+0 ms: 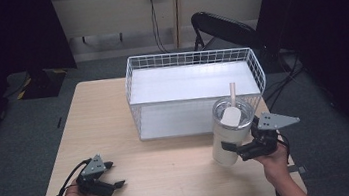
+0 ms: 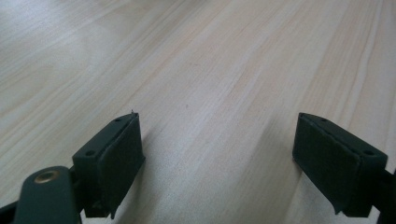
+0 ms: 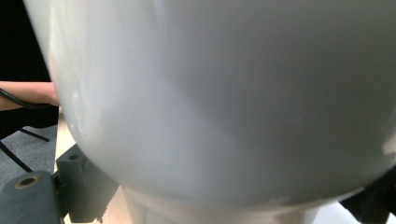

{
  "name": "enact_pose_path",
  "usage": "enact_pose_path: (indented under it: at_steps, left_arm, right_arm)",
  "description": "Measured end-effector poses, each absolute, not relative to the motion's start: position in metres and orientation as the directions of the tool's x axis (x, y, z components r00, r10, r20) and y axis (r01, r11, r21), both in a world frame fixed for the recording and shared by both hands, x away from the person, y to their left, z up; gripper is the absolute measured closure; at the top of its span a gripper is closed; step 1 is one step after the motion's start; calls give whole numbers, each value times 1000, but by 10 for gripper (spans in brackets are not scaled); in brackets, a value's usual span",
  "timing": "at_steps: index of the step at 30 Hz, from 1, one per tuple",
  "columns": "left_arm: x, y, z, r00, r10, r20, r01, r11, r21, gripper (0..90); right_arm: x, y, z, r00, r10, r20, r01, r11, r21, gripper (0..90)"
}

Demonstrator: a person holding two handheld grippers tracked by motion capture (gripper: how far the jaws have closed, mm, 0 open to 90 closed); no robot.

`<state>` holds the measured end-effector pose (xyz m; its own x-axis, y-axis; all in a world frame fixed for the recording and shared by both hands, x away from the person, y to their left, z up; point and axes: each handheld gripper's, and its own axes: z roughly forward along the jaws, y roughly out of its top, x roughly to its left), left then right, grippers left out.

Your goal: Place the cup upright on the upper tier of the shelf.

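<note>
Right gripper (image 1: 238, 150) clamping white tumbler (image 1: 229, 131) low on body, standing upright on tabletop (image 1: 114, 115) just before wire basket (image 1: 194, 88). Left gripper (image 1: 114, 178) resting well apart, jaws spread, holding nothing.

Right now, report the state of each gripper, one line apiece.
Left gripper: open, holding nothing, jaws spread just above the bare table.
Right gripper: shut on the white tumbler, jaws clamped on its lower body.
</note>
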<state>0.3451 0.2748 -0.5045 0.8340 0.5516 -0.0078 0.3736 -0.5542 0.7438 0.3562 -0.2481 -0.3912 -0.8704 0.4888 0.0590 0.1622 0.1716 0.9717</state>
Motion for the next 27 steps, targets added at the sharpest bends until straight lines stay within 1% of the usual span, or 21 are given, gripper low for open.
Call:
enact_pose_path:
  at_steps: [12, 19, 27]
  left_arm:
    - [345, 275, -505, 834, 552, -8, 374, -554, 744, 156]
    - [345, 275, -505, 834, 552, -9, 374, -553, 744, 157]
    - [345, 275, -505, 834, 552, -9, 374, -553, 744, 157]
  right_arm:
    - [363, -247, -369, -870, 490, 54, 154, 165, 974, 90]
    - [368, -245, -353, -871, 487, 60, 145, 139, 980, 90]
    - [372, -242, -337, -872, 488, 46, 135, 150, 979, 90]
